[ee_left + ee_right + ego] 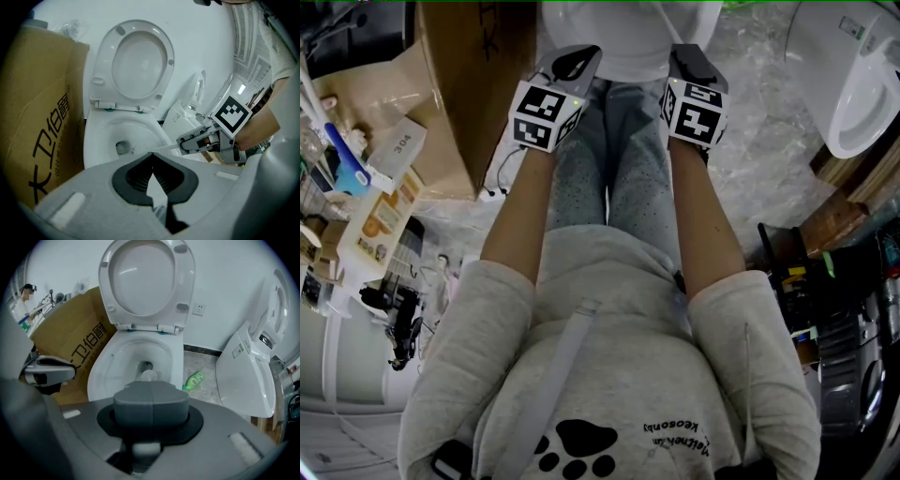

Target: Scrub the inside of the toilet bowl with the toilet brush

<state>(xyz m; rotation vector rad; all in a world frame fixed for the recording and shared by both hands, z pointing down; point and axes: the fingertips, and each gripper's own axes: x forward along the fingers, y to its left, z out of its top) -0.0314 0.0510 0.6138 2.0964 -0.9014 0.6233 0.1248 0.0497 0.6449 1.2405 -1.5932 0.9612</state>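
Observation:
A white toilet bowl [112,362] stands with its seat and lid [143,275] raised against the wall. The brush's white bristle head [150,376] sits low in the bowl near the drain. My right gripper [151,394] is shut on the toilet brush. In the left gripper view its thin white handle [164,149] runs from the right gripper [187,140] towards the bowl [98,136]. My left gripper [152,157] hangs over the bowl's near rim, fingertips touching, holding nothing. In the head view the left gripper [574,64] and the right gripper [692,61] are side by side at the bowl's front edge [628,47].
A tall cardboard box [70,343] stands tight against the toilet's left side. A green bottle [193,379] lies on the floor to its right, beside a second white toilet [248,371]. Cluttered shelves [356,206] are at my left, dark equipment [853,309] at my right.

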